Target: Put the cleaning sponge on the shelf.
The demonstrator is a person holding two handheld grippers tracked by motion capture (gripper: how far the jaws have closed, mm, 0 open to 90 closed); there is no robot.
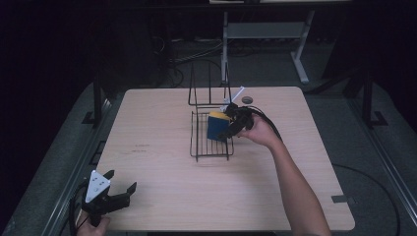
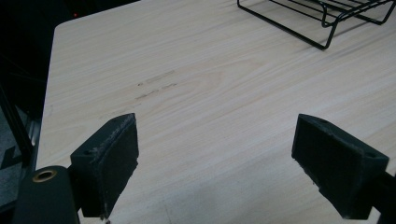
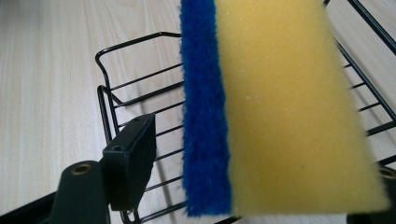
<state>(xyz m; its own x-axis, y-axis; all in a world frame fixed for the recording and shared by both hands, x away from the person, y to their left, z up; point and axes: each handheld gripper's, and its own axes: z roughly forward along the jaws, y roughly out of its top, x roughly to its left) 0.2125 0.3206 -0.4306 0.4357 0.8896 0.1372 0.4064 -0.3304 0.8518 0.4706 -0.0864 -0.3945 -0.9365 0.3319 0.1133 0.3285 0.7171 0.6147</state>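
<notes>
right gripper (image 1: 231,123): jaws parted, sponge (image 3: 280,107) sitting loose between, over rack (image 1: 199,147) | left gripper (image 2: 224,163): being held wide open, empty, above worktop (image 2: 210,93)

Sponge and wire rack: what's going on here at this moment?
A person works with a claw in each hand. The right claw has a blue-and-yellow sponge between its jaws over the black wire rack at the middle of the wooden table. A gap shows between the left pad and the sponge's blue face, so it looks released rather than squeezed. The left claw sits open at the near left corner, holding nothing.
</notes>
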